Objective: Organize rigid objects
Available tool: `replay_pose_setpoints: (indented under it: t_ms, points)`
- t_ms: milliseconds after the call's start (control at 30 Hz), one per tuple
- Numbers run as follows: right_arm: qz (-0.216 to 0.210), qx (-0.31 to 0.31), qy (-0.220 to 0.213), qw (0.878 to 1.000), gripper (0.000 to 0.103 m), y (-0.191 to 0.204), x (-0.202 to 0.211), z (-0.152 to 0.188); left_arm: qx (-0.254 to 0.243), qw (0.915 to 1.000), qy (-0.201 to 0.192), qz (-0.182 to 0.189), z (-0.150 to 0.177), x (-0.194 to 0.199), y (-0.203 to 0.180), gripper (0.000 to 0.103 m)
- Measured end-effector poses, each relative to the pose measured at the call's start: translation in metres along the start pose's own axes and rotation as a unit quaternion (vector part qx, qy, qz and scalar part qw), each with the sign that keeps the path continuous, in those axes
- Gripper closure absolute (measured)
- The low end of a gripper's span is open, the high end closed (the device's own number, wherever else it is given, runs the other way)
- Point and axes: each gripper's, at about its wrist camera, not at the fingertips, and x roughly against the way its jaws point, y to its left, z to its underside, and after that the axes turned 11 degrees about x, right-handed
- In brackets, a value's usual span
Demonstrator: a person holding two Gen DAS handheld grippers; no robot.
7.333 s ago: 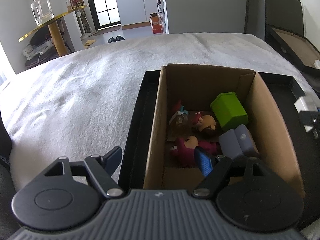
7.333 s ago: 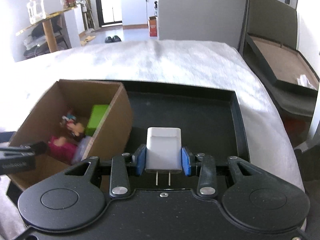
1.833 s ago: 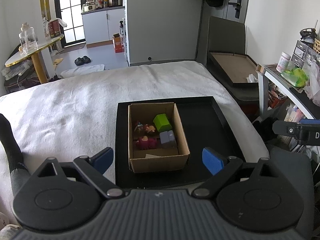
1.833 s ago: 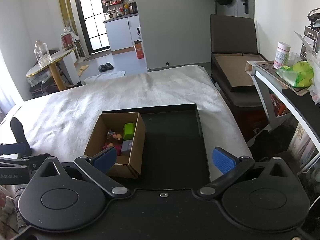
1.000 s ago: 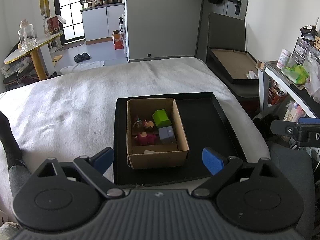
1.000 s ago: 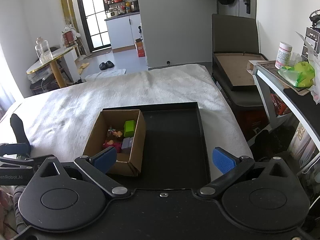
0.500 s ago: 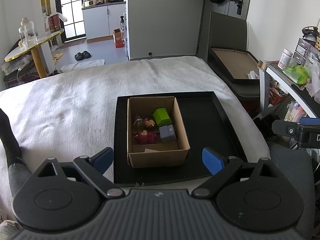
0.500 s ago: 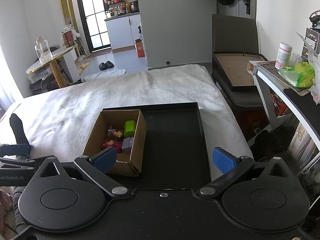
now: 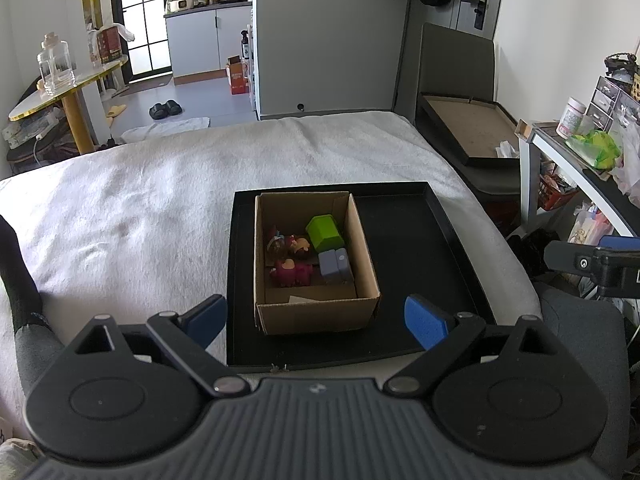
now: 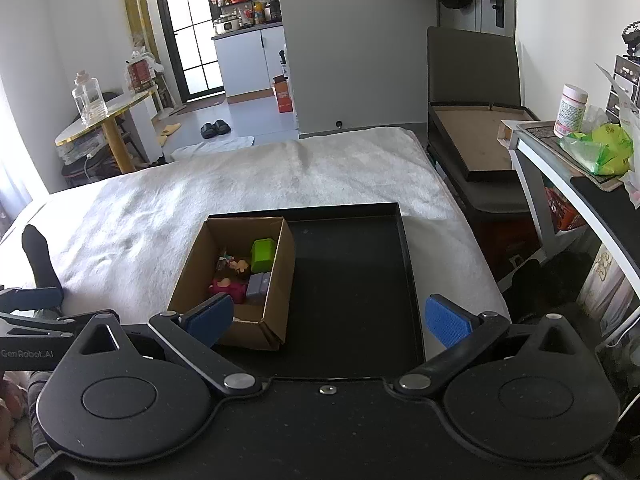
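An open cardboard box (image 9: 316, 312) (image 10: 280, 280) stands in the left half of a black tray (image 9: 404, 232) (image 10: 352, 280) on a white-covered bed. Inside the box lie a green block (image 9: 325, 233) (image 10: 262, 255), a grey-lilac item (image 9: 336, 266) (image 10: 258, 285) and small doll figures in magenta (image 9: 291, 270) (image 10: 229, 287). My left gripper (image 9: 316, 322) is open and empty, held back above the tray's near edge. My right gripper (image 10: 326, 320) is also open and empty, pulled back over the near edge. The white charger is not visible in either view.
The right half of the tray is bare. White bedding (image 9: 140, 200) spreads to the left and far side. A dark sock-covered foot (image 9: 18, 272) (image 10: 38, 256) rests at the left. A shelf with a bottle and green bag (image 10: 592, 148) stands right; a chair holding a flat box (image 9: 468, 132) is beyond.
Earlier my right gripper held a white charger near the box; now both grippers are open, empty and drawn far back. Over the last second the views barely shift.
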Motion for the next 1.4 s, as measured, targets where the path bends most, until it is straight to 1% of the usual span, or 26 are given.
replay_pose_setpoints:
  t_ms: [733, 1400]
  points:
    - [0.000, 0.003, -0.002, 1.000, 0.000, 0.0006, 0.0020, -0.0018, 0.001, 1.0000, 0.000, 0.000, -0.0007, 0.0004, -0.0004, 0.008]
    - [0.000, 0.003, 0.002, 1.000, 0.000, 0.0026, 0.0026, -0.0025, 0.002, 0.9999, -0.005, 0.011, -0.0015, -0.0006, -0.0068, 0.008]
